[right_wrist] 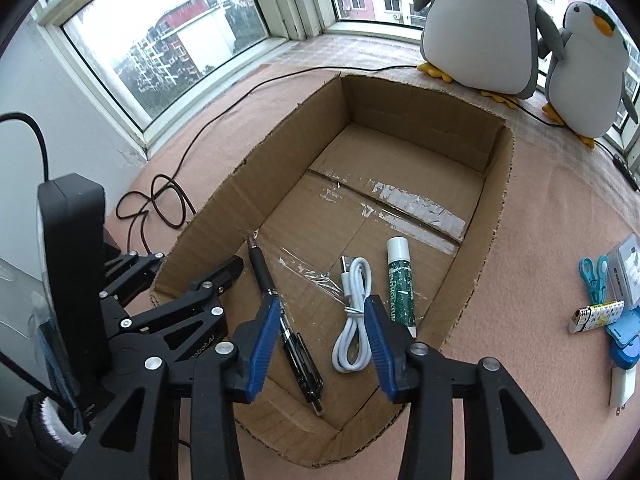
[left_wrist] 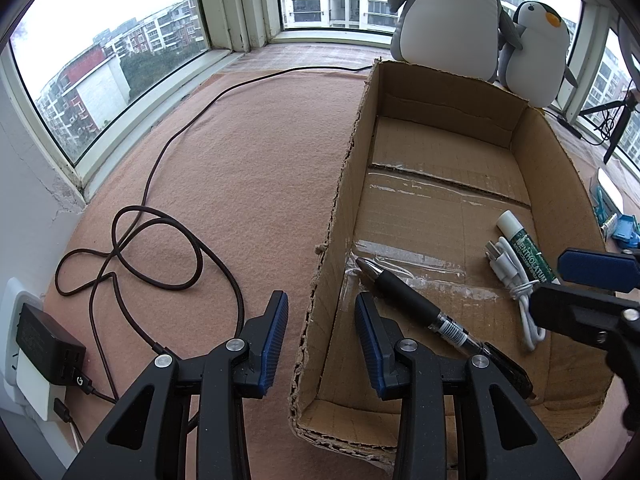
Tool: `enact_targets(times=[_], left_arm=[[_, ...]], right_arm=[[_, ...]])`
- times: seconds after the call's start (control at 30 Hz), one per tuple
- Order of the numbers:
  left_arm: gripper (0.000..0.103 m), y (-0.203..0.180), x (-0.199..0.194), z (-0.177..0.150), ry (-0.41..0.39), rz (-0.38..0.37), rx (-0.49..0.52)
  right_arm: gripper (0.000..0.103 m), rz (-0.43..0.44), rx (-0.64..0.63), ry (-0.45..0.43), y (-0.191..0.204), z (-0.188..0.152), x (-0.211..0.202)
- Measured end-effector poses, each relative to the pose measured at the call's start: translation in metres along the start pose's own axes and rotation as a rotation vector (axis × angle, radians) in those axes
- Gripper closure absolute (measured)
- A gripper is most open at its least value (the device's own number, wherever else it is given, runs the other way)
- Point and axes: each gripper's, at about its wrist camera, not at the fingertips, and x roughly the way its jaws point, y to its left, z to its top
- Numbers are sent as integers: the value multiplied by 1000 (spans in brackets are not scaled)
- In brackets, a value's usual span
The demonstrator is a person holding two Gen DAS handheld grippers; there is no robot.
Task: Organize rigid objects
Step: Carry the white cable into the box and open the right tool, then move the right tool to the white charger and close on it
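Printed in white capitals along the green lip balm tube inside the cardboard box: "MENTHOLATUM", clearest from the left wrist view. Below it, a smaller white line, too fine to read. From the right wrist view, same tube, lettering partly readable only, "...ATUM" near the lower end. On the black linkage of the left gripper, small pale lettering ending in "obot.AI", first letters unclear. On the barrel of the black pen, a small white label with print too tiny to make out. On the yellow lighter and the grey card beside it, printed marks, illegible.
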Motion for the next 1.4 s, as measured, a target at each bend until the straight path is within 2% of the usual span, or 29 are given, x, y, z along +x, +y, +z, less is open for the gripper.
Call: enact_targets(times=[0.27,0.4,0.6,0.8,0.93,0.97,1.07,1.4], left_arm=[[65,0,0,0,0,1,2],[65,1,1,-1,0,1,4],[65,2,2,-1,0,2,7],[65,1,1,-1,0,2,6],[65,2,2,-1,0,6,12],[65,2,2,-1,0,6,14],[65,2,3,-1,1,8,15],[65,2,3,-1,0,6,13]], right_arm=[[55,47,49,-85,-19,-8,-40],[54,20,73,-116,-44,-21,-64],[54,-62,105,-127,-101,-54,-93],[54,-174,179,-116,-169,-86,-113],[54,-274,166,-95,-202,-95,-116],[50,-285,159,-88,-209,-96,-116],[38,-303,145,-57,-227,-96,-109],[38,-314,76,59,-252,-87,-73]])
